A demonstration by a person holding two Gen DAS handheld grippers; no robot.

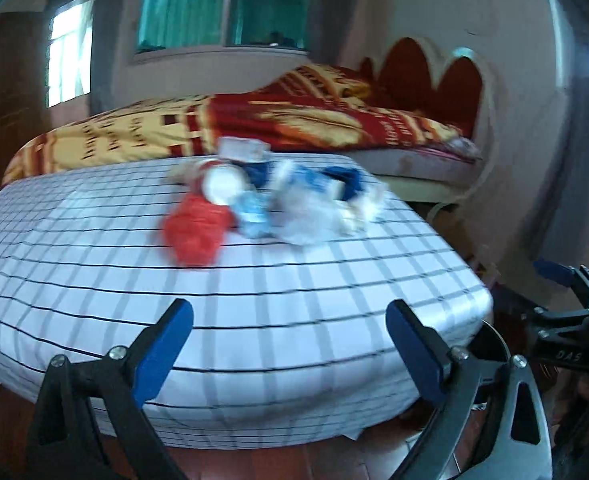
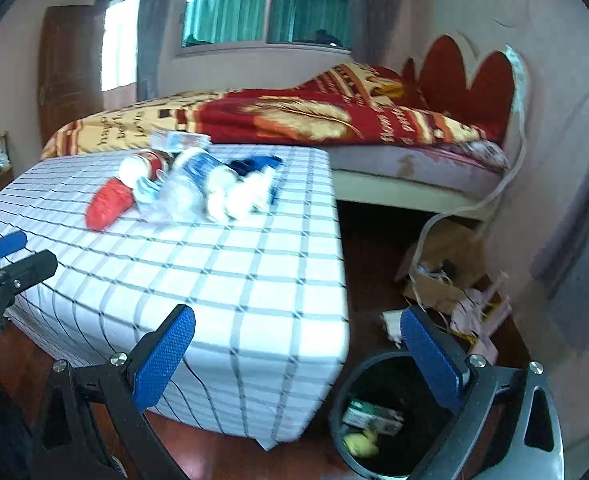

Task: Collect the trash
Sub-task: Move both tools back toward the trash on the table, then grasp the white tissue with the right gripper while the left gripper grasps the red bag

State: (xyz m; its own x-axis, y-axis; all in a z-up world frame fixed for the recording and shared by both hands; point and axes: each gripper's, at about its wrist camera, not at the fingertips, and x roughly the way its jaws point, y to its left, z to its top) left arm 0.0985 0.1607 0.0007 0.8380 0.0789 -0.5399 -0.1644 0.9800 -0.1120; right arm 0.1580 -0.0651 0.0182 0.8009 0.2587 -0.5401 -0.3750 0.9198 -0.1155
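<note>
A pile of trash lies on the far part of a table with a white checked cloth point(image 1: 254, 272): a red wrapper point(image 1: 194, 232), a white cup point(image 1: 222, 186), a light blue packet point(image 1: 254, 214), crumpled white and blue wrappers point(image 1: 322, 196). The pile also shows in the right wrist view point(image 2: 198, 192). My left gripper point(image 1: 290, 344) is open and empty over the table's near edge. My right gripper point(image 2: 298, 356) is open and empty beyond the table's right corner, above a black trash bin point(image 2: 346, 420) on the floor that holds a green-white box point(image 2: 370, 416) and a yellow scrap point(image 2: 360, 442).
A bed with a red and yellow blanket point(image 2: 294, 120) stands behind the table. Cardboard and paper scraps point(image 2: 454, 280) lie on the floor to the right, by the wall. A wooden cabinet point(image 2: 70, 68) stands at the far left.
</note>
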